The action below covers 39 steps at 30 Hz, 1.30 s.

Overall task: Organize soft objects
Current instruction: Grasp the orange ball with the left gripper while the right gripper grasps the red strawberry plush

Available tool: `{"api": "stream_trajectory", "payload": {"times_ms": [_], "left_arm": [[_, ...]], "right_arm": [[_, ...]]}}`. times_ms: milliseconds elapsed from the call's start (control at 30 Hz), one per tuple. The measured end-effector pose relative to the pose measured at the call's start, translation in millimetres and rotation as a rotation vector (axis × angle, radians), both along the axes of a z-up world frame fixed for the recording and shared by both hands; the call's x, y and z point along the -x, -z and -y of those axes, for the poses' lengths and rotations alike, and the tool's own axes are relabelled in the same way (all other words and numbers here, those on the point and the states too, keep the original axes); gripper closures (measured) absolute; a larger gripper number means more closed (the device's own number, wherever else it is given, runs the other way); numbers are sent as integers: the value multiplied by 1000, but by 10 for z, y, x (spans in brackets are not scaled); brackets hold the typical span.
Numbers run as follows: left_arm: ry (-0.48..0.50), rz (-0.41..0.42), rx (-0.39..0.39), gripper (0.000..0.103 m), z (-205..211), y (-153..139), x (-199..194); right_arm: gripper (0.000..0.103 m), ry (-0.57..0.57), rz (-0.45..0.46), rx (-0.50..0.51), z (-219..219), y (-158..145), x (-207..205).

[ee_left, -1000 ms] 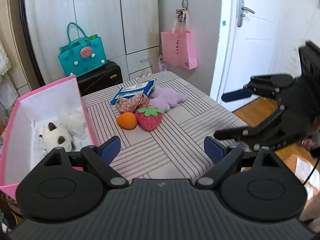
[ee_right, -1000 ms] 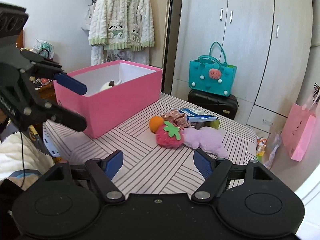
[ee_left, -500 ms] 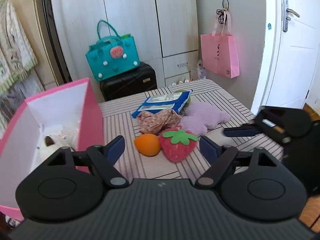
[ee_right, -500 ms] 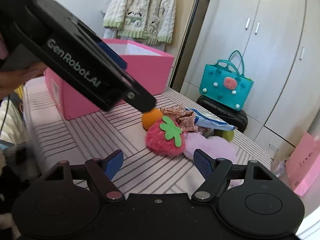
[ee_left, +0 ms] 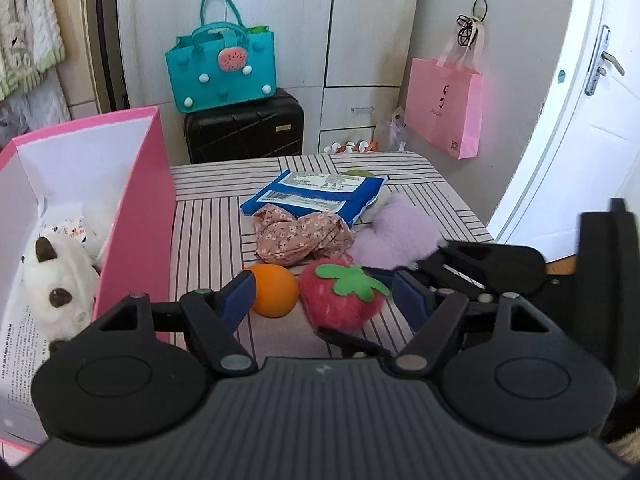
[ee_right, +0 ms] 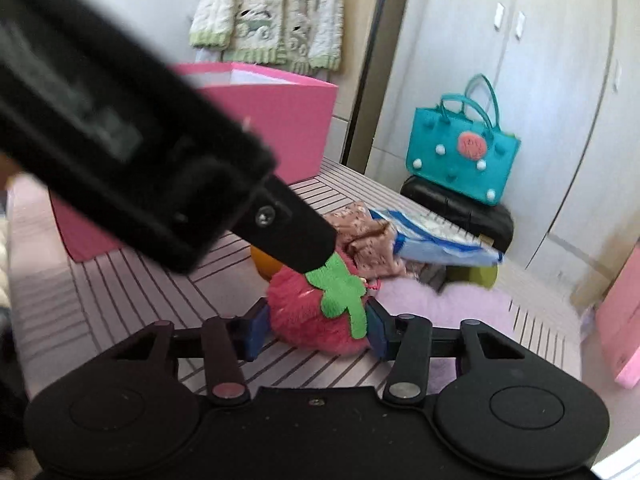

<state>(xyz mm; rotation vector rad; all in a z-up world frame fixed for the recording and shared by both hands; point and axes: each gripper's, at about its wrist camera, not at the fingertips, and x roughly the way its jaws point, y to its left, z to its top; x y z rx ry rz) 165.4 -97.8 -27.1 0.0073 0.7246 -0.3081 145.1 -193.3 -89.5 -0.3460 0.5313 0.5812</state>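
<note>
While a white plush animal (ee_left: 60, 280) already lies in the open pink cardboard box (ee_left: 132, 216), the right gripper (ee_right: 316, 330), jaws just closing, pinches the red plush strawberry (ee_right: 316, 316) on the striped worktop (ee_left: 208, 216); the left gripper (ee_left: 322, 300) hangs spread around the smooth orange ball (ee_left: 276, 290), with floral cloth (ee_left: 300, 236) and lilac plush (ee_left: 396, 236) left.

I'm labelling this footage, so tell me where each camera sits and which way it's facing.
Left wrist: rides the left gripper, looking down the striped table toward the wardrobe; the right gripper enters at right.
Right wrist: rides the right gripper, its pads pressing the plush strawberry; the left gripper's body crosses the upper left.
Shared: strawberry, pink box, teal bag.
</note>
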Motion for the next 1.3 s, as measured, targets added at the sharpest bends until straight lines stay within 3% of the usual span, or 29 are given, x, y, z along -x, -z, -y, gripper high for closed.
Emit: {"api": "stream_trajectory", "payload": {"times_ms": [133, 333, 533, 800, 1100, 1133, 1267, 1300], "left_arm": [[-8, -13, 12, 30, 15, 67, -81], [-7, -33, -9, 34, 94, 202, -226], [-72, 13, -93, 35, 155, 286, -337], [-108, 10, -161, 35, 179, 374, -424], [-150, -14, -172, 35, 87, 498, -348], [-159, -23, -167, 37, 71, 519, -358], [-213, -11, -174, 62, 18, 579, -352], [-220, -5, -176, 63, 3, 576, -351]], "right_arm": [[51, 43, -31, -67, 194, -62, 174], [51, 87, -54, -81, 411, -101, 396], [51, 129, -76, -91, 575, -96, 360], [51, 136, -86, -116, 599, -47, 252], [50, 159, -105, -139, 597, -38, 222], [50, 162, -107, -140, 592, -34, 223], [50, 172, -112, -147, 586, -29, 236], [50, 174, -112, -147, 590, -30, 244]]}}
